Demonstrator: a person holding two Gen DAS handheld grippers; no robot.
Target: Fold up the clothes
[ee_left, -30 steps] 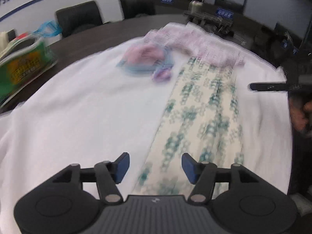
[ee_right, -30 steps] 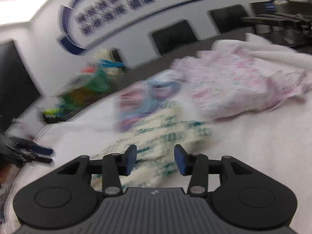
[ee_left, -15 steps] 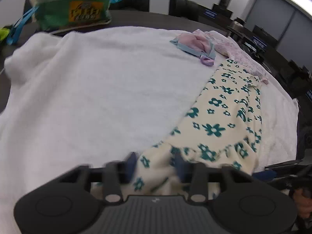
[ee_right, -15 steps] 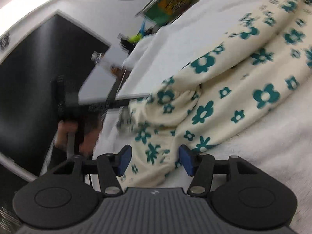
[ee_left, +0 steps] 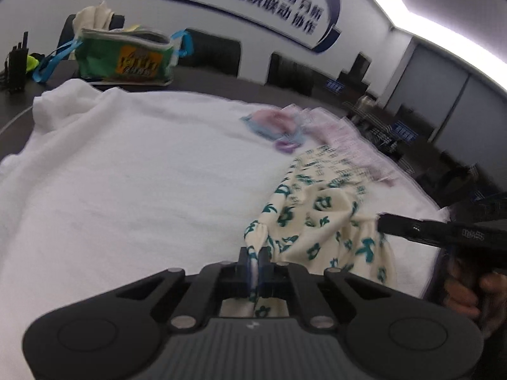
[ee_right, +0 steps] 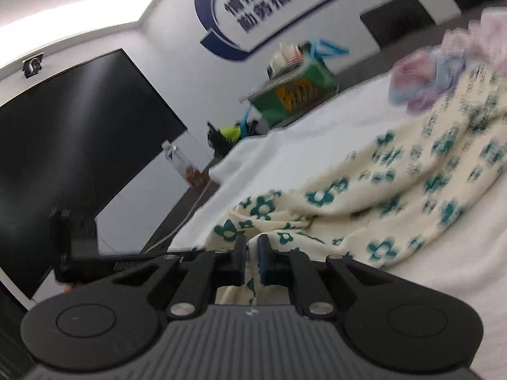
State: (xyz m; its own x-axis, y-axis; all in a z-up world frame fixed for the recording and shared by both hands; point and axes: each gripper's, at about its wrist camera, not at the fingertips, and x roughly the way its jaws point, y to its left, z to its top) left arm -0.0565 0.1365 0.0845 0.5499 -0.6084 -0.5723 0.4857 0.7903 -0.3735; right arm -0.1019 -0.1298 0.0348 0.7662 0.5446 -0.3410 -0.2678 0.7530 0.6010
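Left gripper (ee_left: 253, 264) has just clamped down on a gathered edge of the floral garment (ee_left: 320, 221), cream cloth w/ teal flowers, pinched between its blue pads at lower centre. Right gripper (ee_right: 251, 261) has just closed too, its blue pads nipping a fold of the same garment (ee_right: 396, 190) low in frame. Garment lies rumpled across the fluffy white towel (ee_left: 126, 183), centre-right. Pink-and-blue clothes (ee_left: 275, 123) bunched beyond it, blurry. Boxy green bag (ee_left: 126, 60) w/ blue straps sits upper left on the dark table (ee_left: 202, 80).
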